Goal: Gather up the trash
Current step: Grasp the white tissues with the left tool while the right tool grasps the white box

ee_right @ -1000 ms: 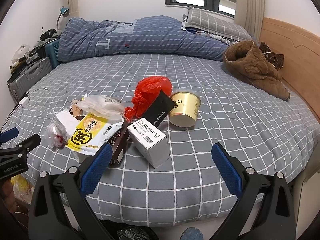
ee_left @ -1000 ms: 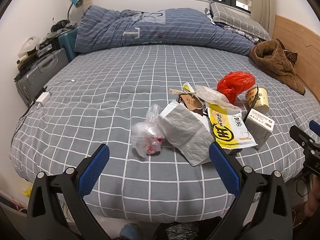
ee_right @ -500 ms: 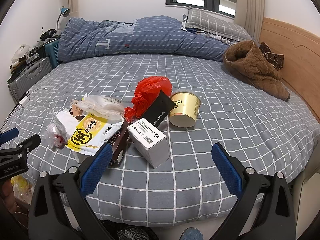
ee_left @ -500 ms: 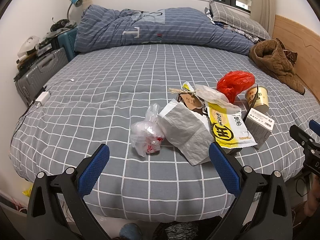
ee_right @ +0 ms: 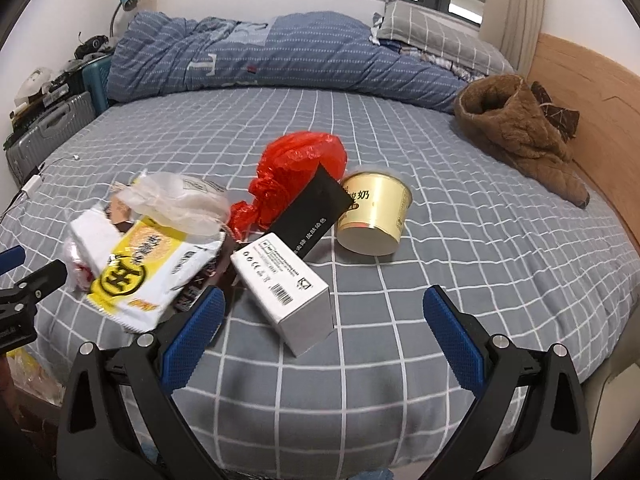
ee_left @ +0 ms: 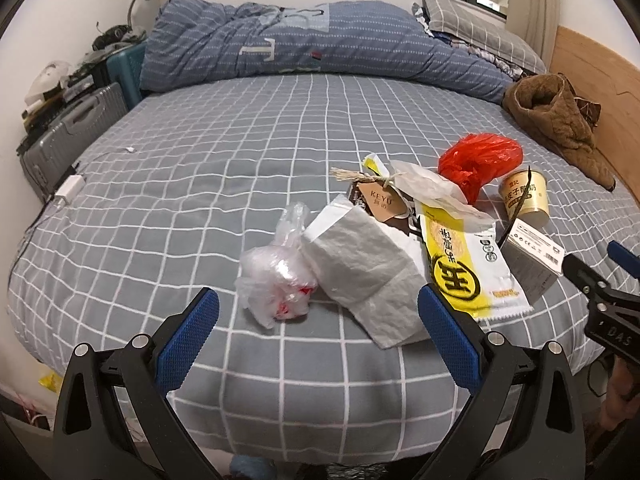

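Trash lies in a heap on the grey checked bed [ee_left: 200, 184]: a clear plastic bag [ee_left: 276, 280], a white paper bag [ee_left: 360, 272], a yellow snack wrapper [ee_left: 460, 264], a red plastic bag [ee_right: 296, 180], a yellow cup [ee_right: 372, 216] on its side, a white box [ee_right: 284, 284] and a black card [ee_right: 312, 216]. My left gripper [ee_left: 318, 344] hangs open at the bed's near edge, just short of the clear bag. My right gripper [ee_right: 324, 344] is open in front of the white box. Neither holds anything.
A rolled blue duvet [ee_left: 320, 52] and a pillow [ee_right: 440, 40] lie at the far side. A brown fleece garment [ee_right: 516, 136] rests near the wooden headboard [ee_right: 592, 120]. Suitcases [ee_left: 68, 132] stand left of the bed. A white charger [ee_left: 68, 192] sits on the left edge.
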`<control>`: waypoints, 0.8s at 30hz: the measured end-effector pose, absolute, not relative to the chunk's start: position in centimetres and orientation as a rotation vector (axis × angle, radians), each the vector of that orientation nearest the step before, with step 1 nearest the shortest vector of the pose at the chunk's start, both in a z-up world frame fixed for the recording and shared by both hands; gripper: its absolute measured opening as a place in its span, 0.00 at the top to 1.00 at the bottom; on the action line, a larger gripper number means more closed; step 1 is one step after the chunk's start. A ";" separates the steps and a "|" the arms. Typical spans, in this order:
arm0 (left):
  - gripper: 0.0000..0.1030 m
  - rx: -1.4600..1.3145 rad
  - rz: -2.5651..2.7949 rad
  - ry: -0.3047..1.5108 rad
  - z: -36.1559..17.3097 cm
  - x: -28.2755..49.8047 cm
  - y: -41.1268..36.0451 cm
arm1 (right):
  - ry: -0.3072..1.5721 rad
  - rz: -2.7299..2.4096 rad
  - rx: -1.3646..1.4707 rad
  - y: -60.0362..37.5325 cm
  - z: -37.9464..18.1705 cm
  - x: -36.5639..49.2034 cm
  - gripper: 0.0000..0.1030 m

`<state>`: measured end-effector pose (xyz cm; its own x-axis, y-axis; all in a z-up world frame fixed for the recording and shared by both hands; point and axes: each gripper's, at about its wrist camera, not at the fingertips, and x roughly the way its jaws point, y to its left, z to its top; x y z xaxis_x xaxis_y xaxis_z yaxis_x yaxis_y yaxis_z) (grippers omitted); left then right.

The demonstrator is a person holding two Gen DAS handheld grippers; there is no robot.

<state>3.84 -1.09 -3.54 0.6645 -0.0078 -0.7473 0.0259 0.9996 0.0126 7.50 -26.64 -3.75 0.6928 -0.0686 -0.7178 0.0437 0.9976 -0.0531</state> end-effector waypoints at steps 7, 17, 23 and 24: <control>0.07 -0.013 -0.033 0.883 -4.6 6.6 -1.8 | 0.839 -0.039 -0.013 -27.3 -5.2 10.2 0.10; 0.25 -0.052 -0.088 0.952 -5.8 8.7 -2.6 | 0.864 0.036 -0.006 -26.9 -6.6 12.0 0.19; 0.39 -0.098 -0.125 0.986 -6.3 9.2 -2.7 | 0.873 0.103 0.006 -26.5 -6.4 11.9 0.29; 0.41 -0.098 -0.123 0.985 -6.3 9.2 -2.6 | 0.877 0.109 -0.001 -26.4 -6.6 11.9 0.30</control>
